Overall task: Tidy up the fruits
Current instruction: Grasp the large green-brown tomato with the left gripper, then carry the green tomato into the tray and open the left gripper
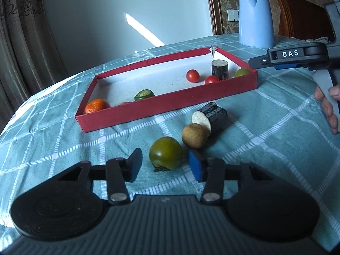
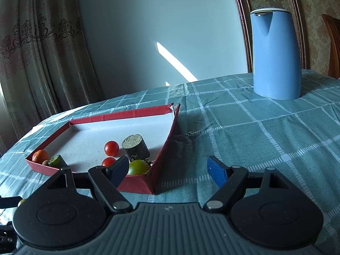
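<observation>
Checked teal tablecloth [image 1: 265, 148] bearing shallow red box [image 1: 170, 104] with cherry tomatoes, orange, cucumber piece. Just outside box: green tomato [image 1: 165, 152] between left gripper [image 1: 165, 165] pads, untouched. Right gripper [image 2: 170, 170] spread wide, empty.

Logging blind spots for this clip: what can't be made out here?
- Left gripper: whether its pads touch the green tomato; gaps are unclear in the left view.
- Small brown fruit in the tray: too small to identify, right view.
- Right gripper: body cut off by the left view's edge.
</observation>
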`<action>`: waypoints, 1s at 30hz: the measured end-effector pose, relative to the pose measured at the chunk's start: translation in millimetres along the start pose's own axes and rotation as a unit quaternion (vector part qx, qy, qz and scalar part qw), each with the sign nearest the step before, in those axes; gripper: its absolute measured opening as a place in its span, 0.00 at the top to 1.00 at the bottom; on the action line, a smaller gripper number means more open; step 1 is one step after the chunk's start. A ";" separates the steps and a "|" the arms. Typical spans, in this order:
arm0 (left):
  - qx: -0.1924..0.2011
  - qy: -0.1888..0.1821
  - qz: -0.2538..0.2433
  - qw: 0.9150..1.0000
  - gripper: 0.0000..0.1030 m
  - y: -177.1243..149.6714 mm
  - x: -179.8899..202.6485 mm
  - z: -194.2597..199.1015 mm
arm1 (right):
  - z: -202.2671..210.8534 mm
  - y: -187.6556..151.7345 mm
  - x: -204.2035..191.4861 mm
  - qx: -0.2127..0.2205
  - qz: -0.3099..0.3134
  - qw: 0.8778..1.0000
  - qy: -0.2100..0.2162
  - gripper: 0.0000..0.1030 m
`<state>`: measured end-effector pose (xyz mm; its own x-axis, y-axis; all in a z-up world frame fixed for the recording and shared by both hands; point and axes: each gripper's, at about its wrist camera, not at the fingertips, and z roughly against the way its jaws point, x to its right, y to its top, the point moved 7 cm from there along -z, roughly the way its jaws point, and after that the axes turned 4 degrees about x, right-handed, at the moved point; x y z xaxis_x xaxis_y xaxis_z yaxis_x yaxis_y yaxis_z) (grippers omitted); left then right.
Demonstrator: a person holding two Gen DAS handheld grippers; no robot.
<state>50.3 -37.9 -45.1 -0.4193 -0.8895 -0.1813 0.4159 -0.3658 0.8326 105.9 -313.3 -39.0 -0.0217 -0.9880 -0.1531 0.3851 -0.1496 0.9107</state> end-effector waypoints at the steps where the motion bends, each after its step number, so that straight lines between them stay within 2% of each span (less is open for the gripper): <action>1: 0.000 -0.005 0.002 1.000 0.66 0.2 0.6 -0.2 | 0.0 0.0 0.0 0.000 0.000 1.000 0.000 0.22; 2: 0.001 -0.003 0.002 1.000 0.70 0.1 0.4 0.3 | -0.2 -0.1 0.3 0.000 0.000 1.000 0.000 0.22; 8: 0.017 0.022 0.005 1.000 0.70 3.2 -5.5 11.8 | -0.5 -1.4 -1.1 0.000 -0.003 1.000 0.005 0.22; 11: 0.035 0.030 0.017 0.999 0.70 15.5 -15.5 19.0 | -0.5 -1.7 -1.8 -0.001 -0.004 1.000 0.006 0.22; 14: 0.049 0.058 0.017 0.997 0.70 33.2 -27.3 16.1 | -0.5 -1.7 -1.4 -0.002 -0.004 1.000 0.007 0.22; 19: 0.055 0.074 0.041 0.995 0.70 65.3 -48.7 -9.3 | -1.5 -2.7 -0.3 -0.007 -0.007 1.000 0.008 0.22; 22: 0.042 0.080 0.060 0.994 0.70 74.6 -58.6 -31.5 | -3.1 -3.3 0.7 -0.014 -0.012 1.000 0.008 0.22; 27: 0.023 0.081 0.095 0.992 0.70 73.9 -72.0 -63.5 | -5.4 -4.4 2.3 -0.023 -0.018 1.000 0.007 0.22; 30: 0.016 0.087 0.096 0.991 0.70 69.6 -74.8 -76.0 | -6.1 -4.8 2.2 -0.025 -0.017 1.000 0.007 0.22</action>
<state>172.0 -17.7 -13.4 -0.1871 -0.9769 -0.1028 0.4476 -0.1779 0.8764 109.6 -314.5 -46.0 -0.0234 -0.9817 -0.1887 0.4301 -0.1803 0.8846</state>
